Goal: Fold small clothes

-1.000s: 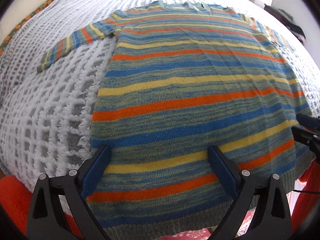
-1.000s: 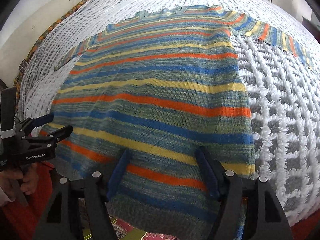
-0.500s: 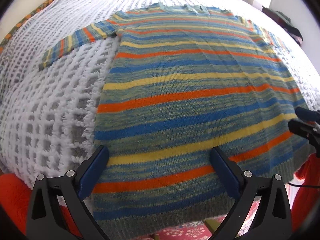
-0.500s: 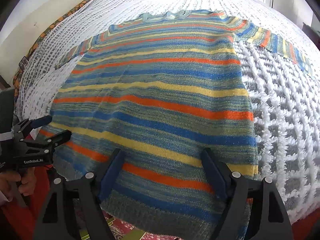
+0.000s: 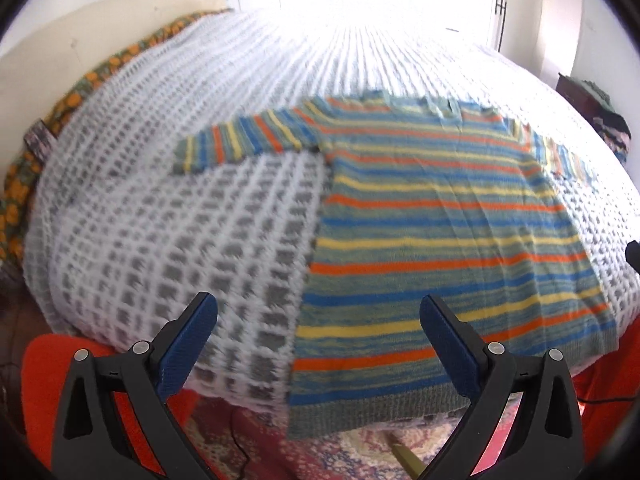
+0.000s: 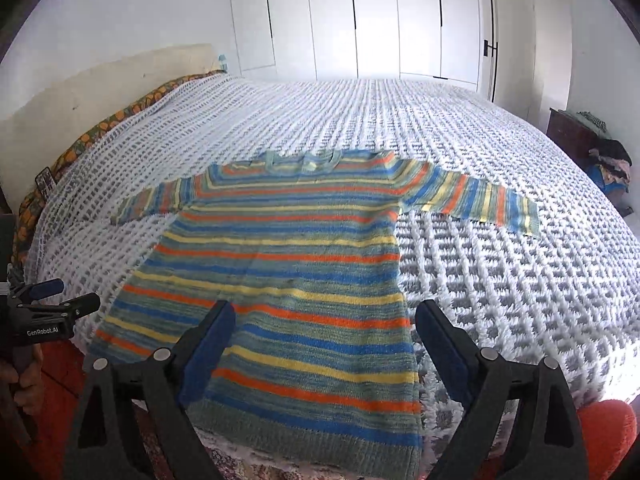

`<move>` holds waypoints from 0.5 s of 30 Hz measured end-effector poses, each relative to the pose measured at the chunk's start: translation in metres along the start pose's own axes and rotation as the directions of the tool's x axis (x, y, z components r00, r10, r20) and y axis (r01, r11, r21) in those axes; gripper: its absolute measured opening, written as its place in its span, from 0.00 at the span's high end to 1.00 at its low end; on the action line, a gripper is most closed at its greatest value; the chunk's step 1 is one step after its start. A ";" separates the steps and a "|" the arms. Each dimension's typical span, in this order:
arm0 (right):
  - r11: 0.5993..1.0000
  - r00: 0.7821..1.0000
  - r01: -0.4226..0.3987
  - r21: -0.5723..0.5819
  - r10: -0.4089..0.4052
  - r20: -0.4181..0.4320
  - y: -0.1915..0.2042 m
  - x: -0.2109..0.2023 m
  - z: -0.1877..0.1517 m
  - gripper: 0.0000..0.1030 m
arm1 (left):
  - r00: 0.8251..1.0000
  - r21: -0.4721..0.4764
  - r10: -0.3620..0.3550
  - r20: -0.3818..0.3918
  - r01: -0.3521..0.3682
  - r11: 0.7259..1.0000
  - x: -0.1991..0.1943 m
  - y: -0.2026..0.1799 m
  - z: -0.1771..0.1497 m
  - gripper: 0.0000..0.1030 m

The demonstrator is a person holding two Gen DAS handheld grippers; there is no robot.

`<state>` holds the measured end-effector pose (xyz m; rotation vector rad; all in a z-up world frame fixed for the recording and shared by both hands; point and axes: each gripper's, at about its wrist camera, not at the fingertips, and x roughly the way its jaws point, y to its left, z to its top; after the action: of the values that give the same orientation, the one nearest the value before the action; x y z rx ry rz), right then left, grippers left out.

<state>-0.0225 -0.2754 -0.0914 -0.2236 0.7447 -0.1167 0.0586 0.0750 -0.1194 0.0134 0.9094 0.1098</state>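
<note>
Right now the striped sweater (image 6: pixel 280 280) lies flat on the white bedspread (image 6: pixel 500 280), collar away from the grippers, hem at the near edge of the bed, sleeves spread to either side. Its long axis runs straight away from both tools. The right gripper (image 6: pixel 322 332) hovers over the hem's right part, tilted downward; its jaws have just been opening and pinch nothing. The left gripper (image 5: pixel 318 330) hangs over the sweater's left edge, likewise spread and empty.
</note>
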 end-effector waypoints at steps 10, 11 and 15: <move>0.999 0.998 0.052 0.001 -0.052 -0.033 -0.007 0.007 -0.013 0.04 | 0.999 0.057 -0.041 -0.022 0.043 0.997 0.022 -0.016 -0.002 0.01; 0.998 0.997 0.060 -0.004 -0.060 -0.042 -0.008 0.008 -0.017 0.04 | 0.998 0.059 -0.057 -0.021 0.058 0.997 0.023 -0.018 -0.005 0.01; 0.990 0.984 0.142 0.002 -0.141 -0.109 -0.016 0.015 -0.022 0.04 | 0.993 0.054 -0.083 -0.079 0.087 0.995 0.034 -0.022 -0.017 0.01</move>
<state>-0.0269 -0.2970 -0.1133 -0.2623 0.8363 -0.2695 0.0679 0.0558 -0.1582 0.0237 0.9878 0.0050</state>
